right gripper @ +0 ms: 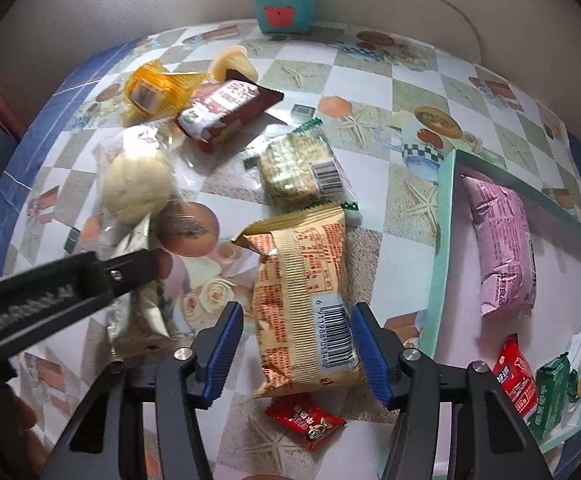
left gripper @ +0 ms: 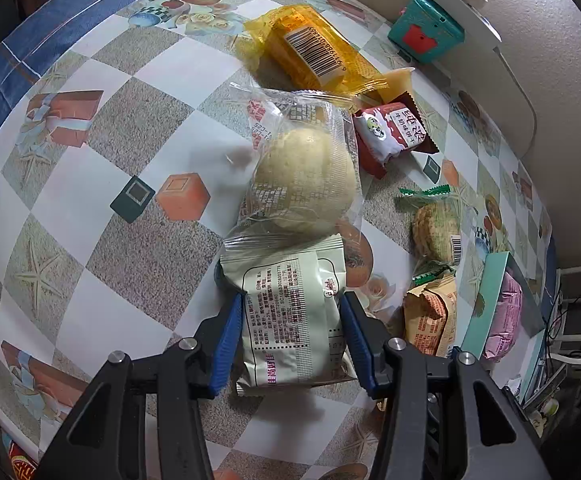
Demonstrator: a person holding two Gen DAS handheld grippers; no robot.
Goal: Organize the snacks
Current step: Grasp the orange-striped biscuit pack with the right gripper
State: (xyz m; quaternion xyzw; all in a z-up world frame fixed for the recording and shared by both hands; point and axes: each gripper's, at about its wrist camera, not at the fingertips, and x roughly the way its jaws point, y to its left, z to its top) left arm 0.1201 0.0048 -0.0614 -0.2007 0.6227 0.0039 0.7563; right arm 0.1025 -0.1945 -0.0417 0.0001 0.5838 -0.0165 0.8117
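My left gripper (left gripper: 290, 320) is open with its blue pads on either side of a pale green snack packet (left gripper: 294, 316) that lies on the table; the pads sit close to its edges. It shows from the side in the right wrist view (right gripper: 138, 268). A clear-wrapped round bun (left gripper: 302, 176) lies just beyond it. My right gripper (right gripper: 296, 332) is open around a tan biscuit packet (right gripper: 302, 300) lying flat, with a gap on the left side. A teal tray (right gripper: 444, 216) at the right holds a pink packet (right gripper: 502, 240) and small red and green packets.
On the patterned tablecloth lie a yellow cake packet (left gripper: 314, 52), a maroon biscuit packet (left gripper: 390, 132), a green-edged cracker packet (right gripper: 298, 164) and a small red candy packet (right gripper: 306, 420). A teal box (right gripper: 284, 4) stands by the back wall. The table edge runs along the left.
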